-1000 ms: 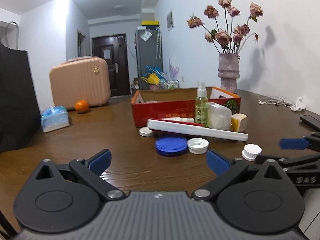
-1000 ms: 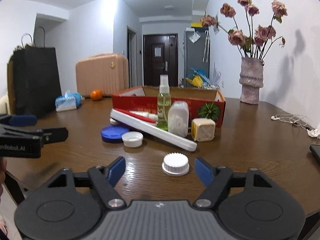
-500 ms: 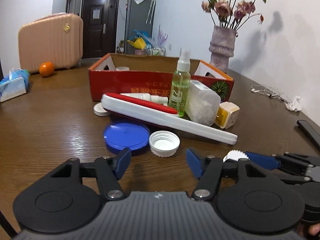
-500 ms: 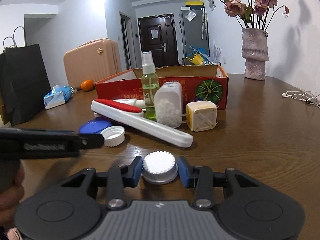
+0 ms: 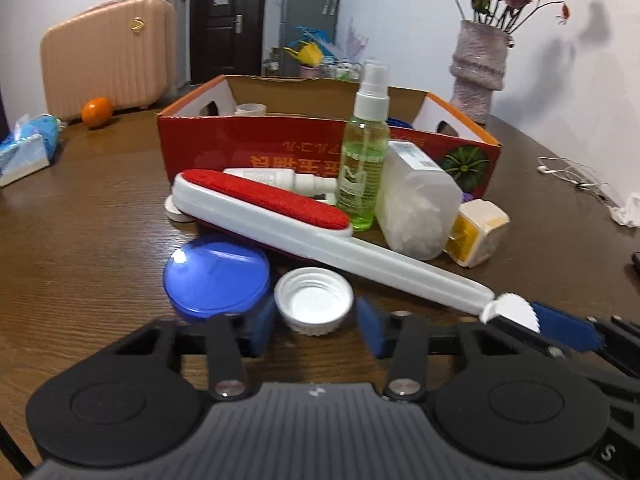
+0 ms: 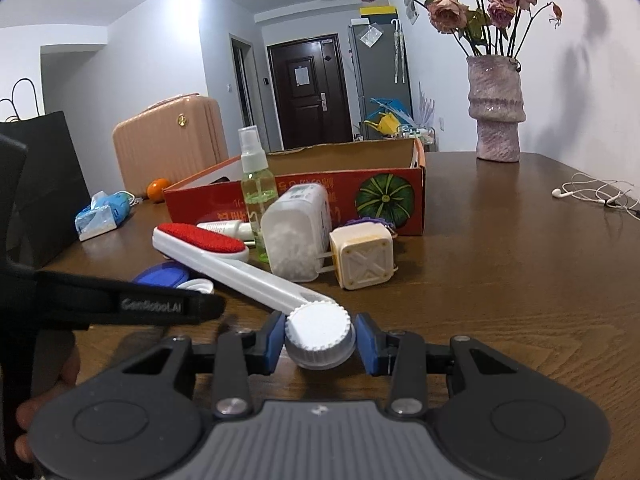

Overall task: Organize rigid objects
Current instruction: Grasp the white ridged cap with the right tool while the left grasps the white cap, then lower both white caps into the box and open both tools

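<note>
My right gripper (image 6: 320,340) is shut on a white ribbed cap (image 6: 320,336) and holds it above the table; the cap also shows in the left wrist view (image 5: 512,310). My left gripper (image 5: 316,328) is open around an upturned white cap (image 5: 314,300) beside a blue lid (image 5: 216,270). A red and white lint brush (image 5: 304,228), a green spray bottle (image 5: 364,160), a clear jar (image 5: 416,204) and a yellow cube (image 5: 476,236) lie before the red cardboard box (image 5: 280,148).
A vase of dried roses (image 6: 496,108) stands at the back right. Earphones (image 6: 592,194) lie at the right. A tissue pack (image 6: 100,216), an orange (image 5: 96,110), a pink suitcase (image 5: 108,56) and a black bag (image 6: 36,184) are at the left.
My right gripper has closed on the ribbed cap and lifted it. My left gripper has moved forward and narrowed around the upturned white cap.
</note>
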{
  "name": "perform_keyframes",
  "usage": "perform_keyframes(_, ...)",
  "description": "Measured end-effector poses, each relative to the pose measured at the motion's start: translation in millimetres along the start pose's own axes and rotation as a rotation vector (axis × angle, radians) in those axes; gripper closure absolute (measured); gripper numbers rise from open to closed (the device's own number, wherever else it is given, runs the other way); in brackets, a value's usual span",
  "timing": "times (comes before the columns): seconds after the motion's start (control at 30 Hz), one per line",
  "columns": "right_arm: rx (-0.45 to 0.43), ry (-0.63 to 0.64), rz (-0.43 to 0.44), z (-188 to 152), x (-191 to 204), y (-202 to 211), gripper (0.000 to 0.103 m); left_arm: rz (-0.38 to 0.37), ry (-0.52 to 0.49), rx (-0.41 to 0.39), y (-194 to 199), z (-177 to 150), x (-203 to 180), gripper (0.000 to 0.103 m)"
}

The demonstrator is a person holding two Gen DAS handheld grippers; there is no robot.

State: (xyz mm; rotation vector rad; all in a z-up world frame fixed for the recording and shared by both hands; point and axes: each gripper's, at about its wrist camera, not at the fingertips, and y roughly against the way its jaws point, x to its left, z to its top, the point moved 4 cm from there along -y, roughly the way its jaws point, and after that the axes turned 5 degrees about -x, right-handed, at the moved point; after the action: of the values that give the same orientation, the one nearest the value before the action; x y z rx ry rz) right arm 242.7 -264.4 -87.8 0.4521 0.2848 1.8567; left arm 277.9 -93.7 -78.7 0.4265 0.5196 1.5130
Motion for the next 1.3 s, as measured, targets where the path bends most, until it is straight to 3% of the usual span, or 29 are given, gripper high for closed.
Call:
perform_keyframes(0.23, -0.01, 0.002, 0.0, 0.8, 2.7, 8.7, 0.065, 0.003, 0.002, 0.005, 17.4, -4.7, 7.6, 0.063)
perform_keyframes(0.87, -0.13, 0.062, -0.011, 7.5, 59.8, 78.6, 0.065, -0.025, -0.016, -0.196, 126.4, -3.4, 45.1, 0.063)
perform_keyframes(1.1, -0.158, 0.071, -0.007, 22.2, 64.2, 83.0, 0.065, -0.035, -0.021, -0.242, 129.3, 8.1, 54.9, 0.063)
perform_keyframes(1.3, -0.14, 0.006, 0.059, 66.3, 41.1, 55.0, 0.065, -0.092, -0.052, -0.279, 94.3, 58.8, 62.9, 0.063)
